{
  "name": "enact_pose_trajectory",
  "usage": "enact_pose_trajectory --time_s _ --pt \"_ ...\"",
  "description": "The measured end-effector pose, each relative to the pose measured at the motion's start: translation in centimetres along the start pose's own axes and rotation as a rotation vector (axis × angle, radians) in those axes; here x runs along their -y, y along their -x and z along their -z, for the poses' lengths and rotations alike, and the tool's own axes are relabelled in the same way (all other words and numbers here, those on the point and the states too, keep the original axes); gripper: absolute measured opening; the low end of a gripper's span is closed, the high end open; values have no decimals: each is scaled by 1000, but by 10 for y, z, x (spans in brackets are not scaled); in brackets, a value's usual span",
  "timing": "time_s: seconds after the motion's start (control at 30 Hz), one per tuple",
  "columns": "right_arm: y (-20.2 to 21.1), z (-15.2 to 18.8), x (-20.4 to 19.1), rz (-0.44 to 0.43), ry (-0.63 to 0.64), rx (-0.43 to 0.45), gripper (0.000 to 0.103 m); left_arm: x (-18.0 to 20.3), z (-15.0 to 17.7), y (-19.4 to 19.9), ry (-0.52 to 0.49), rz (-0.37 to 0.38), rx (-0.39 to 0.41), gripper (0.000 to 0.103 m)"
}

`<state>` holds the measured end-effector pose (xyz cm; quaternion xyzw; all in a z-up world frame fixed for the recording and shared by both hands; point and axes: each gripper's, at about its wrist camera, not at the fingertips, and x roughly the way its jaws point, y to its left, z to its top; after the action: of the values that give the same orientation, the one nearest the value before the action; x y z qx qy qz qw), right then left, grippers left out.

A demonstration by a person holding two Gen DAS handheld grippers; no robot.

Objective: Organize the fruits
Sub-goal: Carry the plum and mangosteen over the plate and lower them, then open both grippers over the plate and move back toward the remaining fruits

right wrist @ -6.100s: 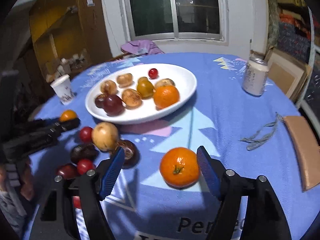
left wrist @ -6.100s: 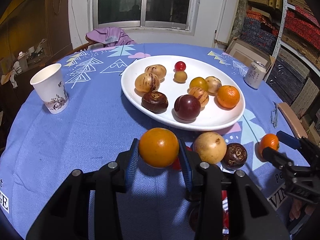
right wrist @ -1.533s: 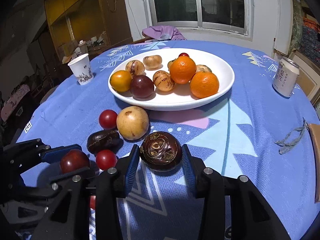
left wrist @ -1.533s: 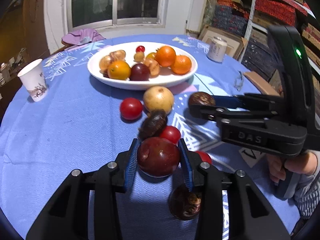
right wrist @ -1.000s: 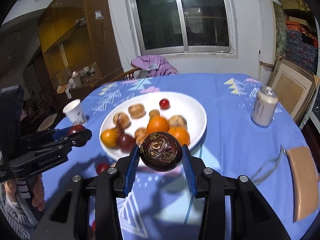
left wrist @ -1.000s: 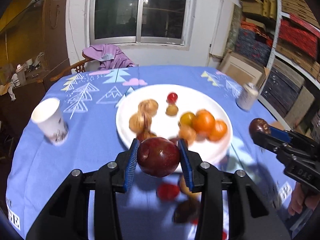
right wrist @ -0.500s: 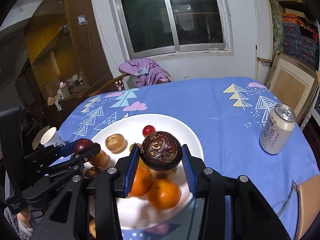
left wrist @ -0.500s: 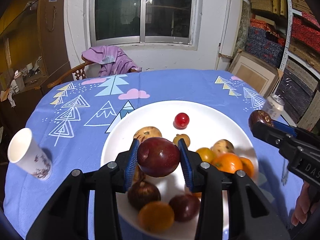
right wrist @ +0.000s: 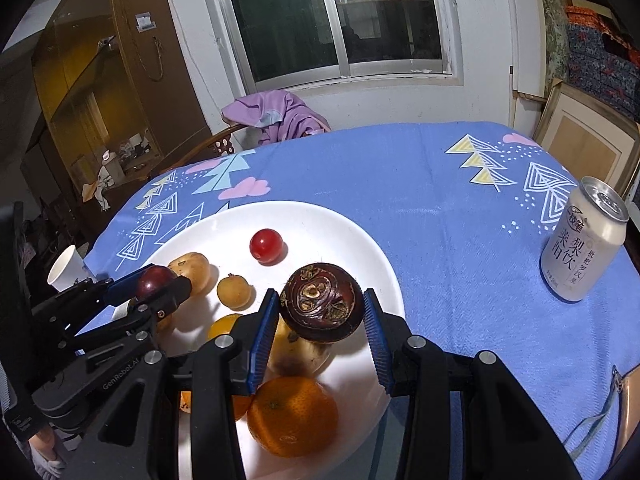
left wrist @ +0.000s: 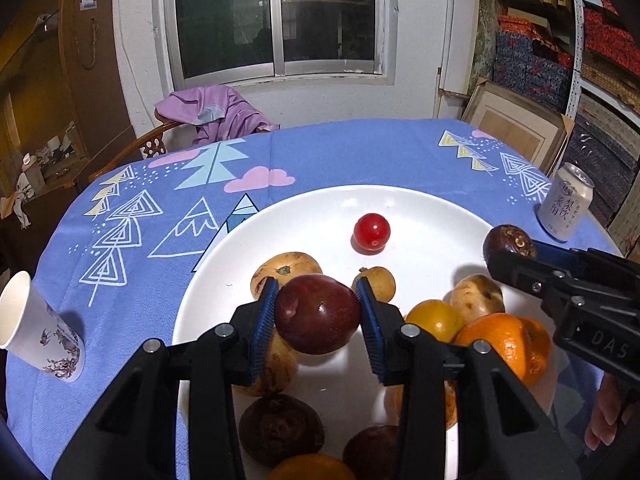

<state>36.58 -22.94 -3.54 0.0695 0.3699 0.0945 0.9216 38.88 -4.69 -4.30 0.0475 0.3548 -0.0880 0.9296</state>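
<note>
My left gripper (left wrist: 318, 314) is shut on a dark red plum (left wrist: 318, 314) and holds it above the white plate (left wrist: 432, 216). In the right wrist view that gripper (right wrist: 154, 280) comes in from the left with the plum (right wrist: 154, 276). My right gripper (right wrist: 320, 308) is shut on a dark brown mangosteen (right wrist: 322, 306) over the plate's right half (right wrist: 360, 240); in the left wrist view this gripper (left wrist: 508, 242) and its mangosteen (left wrist: 509, 240) show at the right. On the plate lie a red cherry tomato (left wrist: 372, 231), oranges (right wrist: 292, 416), yellow and brown fruits.
A paper cup (left wrist: 38, 330) stands left of the plate on the blue tablecloth (left wrist: 340, 152). A drink can (right wrist: 582, 240) stands at the right. A chair with a purple garment (right wrist: 276, 118) is behind the table, and stacked boxes (left wrist: 600, 40) fill the right wall.
Both grippers have carried their fruit forward and down from the table's near side to above the plate. The plate now fills the views; the grips are unchanged.
</note>
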Motion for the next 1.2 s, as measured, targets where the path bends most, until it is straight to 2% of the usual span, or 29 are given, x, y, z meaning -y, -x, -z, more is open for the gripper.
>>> enact_pose_trajectory --time_s 0.27,0.33,0.4,0.47,0.5,0.73,0.93,1.03,1.13,1.2 --pt "-9 3 0 14 7 -18 44 1 -1 -7 -2 36 -34 41" --pt "-10 3 0 20 12 -17 44 5 -1 -7 -21 34 -37 50" --pt "-11 3 0 20 16 -19 44 8 0 -4 -31 28 -35 73" --pt "-12 4 -1 21 23 -23 50 8 0 1 -25 20 -9 83" --pt "-12 4 0 23 25 -18 51 8 0 2 -23 21 -6 85" --pt "13 -4 1 5 1 58 57 -5 0 9 44 58 -19 85" --pt "66 -9 -16 -54 -11 125 61 -34 7 64 126 51 40 87" --pt "105 7 -32 -83 20 159 65 -47 23 99 135 3 50 88" --pt "146 39 -43 -91 51 204 71 -63 58 137 188 22 66 91" --pt "169 66 -46 -107 63 224 71 -69 85 160 193 20 62 91"
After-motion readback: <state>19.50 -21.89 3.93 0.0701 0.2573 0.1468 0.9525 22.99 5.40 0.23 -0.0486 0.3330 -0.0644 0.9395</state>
